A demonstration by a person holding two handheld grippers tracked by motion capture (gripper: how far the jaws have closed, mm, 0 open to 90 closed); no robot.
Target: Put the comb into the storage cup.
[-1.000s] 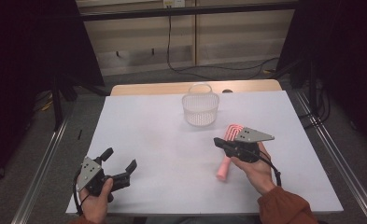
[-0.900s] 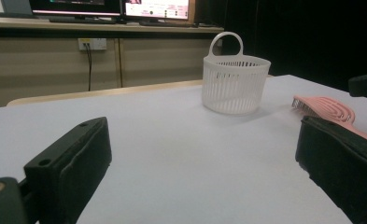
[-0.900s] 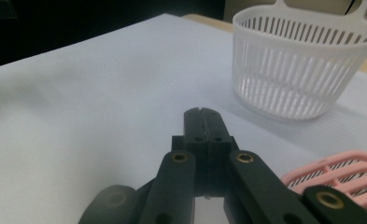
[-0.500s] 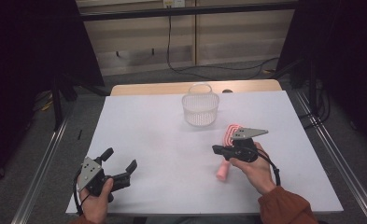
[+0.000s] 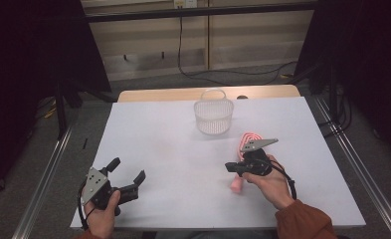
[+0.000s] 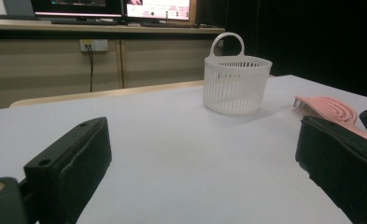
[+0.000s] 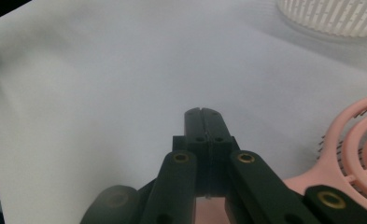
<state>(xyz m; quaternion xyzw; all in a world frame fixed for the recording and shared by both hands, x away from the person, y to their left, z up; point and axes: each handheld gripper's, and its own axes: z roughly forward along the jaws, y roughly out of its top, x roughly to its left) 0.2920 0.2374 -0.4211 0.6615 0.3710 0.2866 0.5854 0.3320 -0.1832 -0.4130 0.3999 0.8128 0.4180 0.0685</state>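
Right claw (image 5: 229, 167) (pressed together, pinching nothing) has tilted lower over the pink hairbrush (image 5: 244, 150) at centre right; left claw (image 5: 128, 170) stays spread, lower left.

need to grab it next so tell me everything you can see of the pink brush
The pink hairbrush looks like plastic, with an oval head of open looped ribs and short bristles along its edge. It lies flat on the white table, right of centre, head toward the white basket but apart from it, handle toward the person. The right gripper hangs over its middle, fingers pressed together and pointing left, past the brush. Whether the gripper touches the brush cannot be told.
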